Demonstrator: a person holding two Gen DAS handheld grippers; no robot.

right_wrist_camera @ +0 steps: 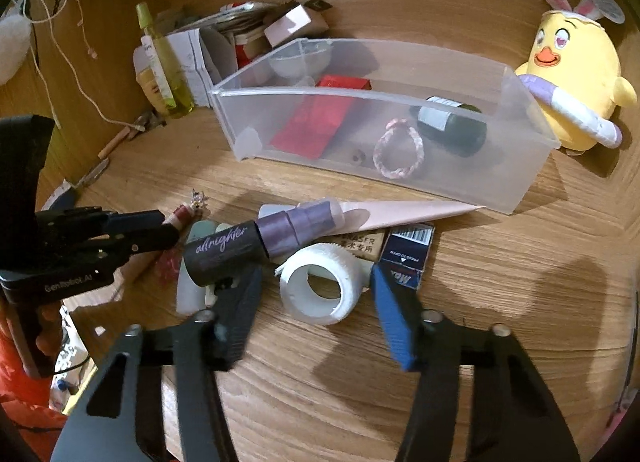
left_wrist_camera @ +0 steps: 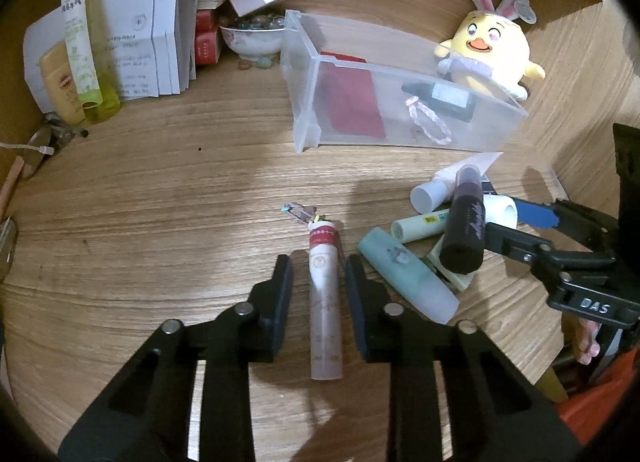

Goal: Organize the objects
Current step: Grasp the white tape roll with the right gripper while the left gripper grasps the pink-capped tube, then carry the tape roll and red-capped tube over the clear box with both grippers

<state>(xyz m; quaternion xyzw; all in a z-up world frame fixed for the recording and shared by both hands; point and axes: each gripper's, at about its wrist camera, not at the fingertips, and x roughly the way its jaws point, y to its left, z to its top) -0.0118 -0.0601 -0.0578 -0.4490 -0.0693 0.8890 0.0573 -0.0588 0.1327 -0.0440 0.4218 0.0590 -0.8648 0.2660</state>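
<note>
In front of the clear bin (left_wrist_camera: pixel 400 102), the left gripper (left_wrist_camera: pixel 319 274) is spread wide around a pink tube (left_wrist_camera: pixel 325 302), likely to grab it, while the right gripper (right_wrist_camera: pixel 316 298) is spread around a white tape roll (right_wrist_camera: pixel 318 288).

The left gripper (left_wrist_camera: pixel 318 274) hovers low over the wooden table (left_wrist_camera: pixel 160 222), its jaws spread wide on either side of a slim pink-and-white tube with a red band (left_wrist_camera: pixel 325 302) lying flat, neither jaw touching it. Just right lies a pale teal tube (left_wrist_camera: pixel 404 278), then a heap with a dark purple bottle (left_wrist_camera: pixel 466 222) on top. The right gripper (left_wrist_camera: pixel 516 222) reaches into that heap. Behind stands a clear plastic bin (left_wrist_camera: pixel 304 102) holding a red packet (left_wrist_camera: pixel 352 98), beside a yellow chick plush (left_wrist_camera: pixel 492 46)
</note>
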